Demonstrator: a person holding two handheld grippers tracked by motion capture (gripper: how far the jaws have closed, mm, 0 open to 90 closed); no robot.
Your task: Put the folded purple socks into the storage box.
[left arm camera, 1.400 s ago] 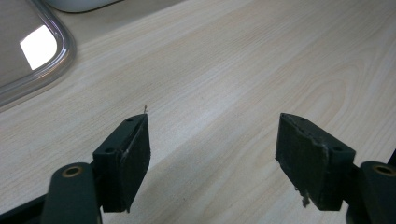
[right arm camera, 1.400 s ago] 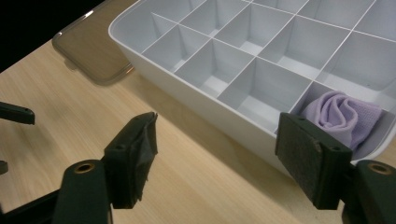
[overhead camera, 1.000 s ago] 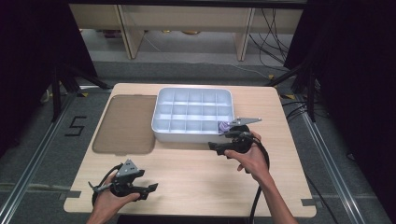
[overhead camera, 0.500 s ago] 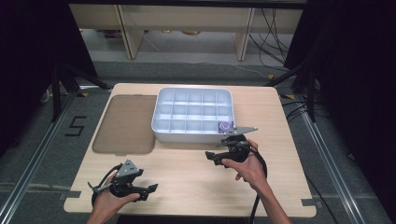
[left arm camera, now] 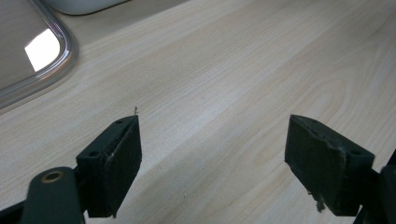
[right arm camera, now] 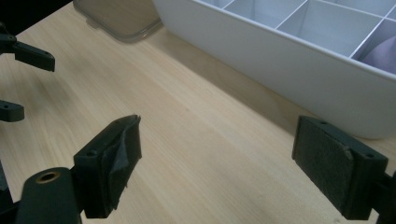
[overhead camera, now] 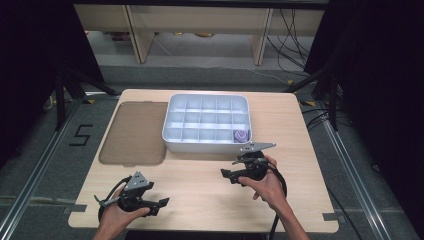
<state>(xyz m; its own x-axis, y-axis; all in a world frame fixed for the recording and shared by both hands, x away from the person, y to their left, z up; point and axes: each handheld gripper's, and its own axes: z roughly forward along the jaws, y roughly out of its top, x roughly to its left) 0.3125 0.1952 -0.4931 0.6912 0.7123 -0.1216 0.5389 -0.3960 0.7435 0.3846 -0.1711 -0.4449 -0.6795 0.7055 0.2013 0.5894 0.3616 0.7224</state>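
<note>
Table: a bare stretch of pale wood was seen in front of the tray; little risk was judged here, except that either tongs might be dragged across it if lowered too far.
Compartment tray: the white divided tray was seen standing at the middle of the far half of the table, its near wall close to the right tongs. It was judged that this wall could be knocked and the tray pushed away if the right tongs were swung forward low.
Lid: the translucent brownish lid was seen lying flat just beside the tray's left side. It was judged that it could be slid off line if caught by the left tongs.
Right tongs: they were seen wide open with nothing between the jaws, held just in front of the tray's near right corner.
Left tongs: they were seen wide open and empty at the near left edge of the table, well apart from the tray.
Purple object: the small purple piece was seen lying in the tray's near right corner compartment. It was judged that it could be tipped out should the tray be jolted.
</note>
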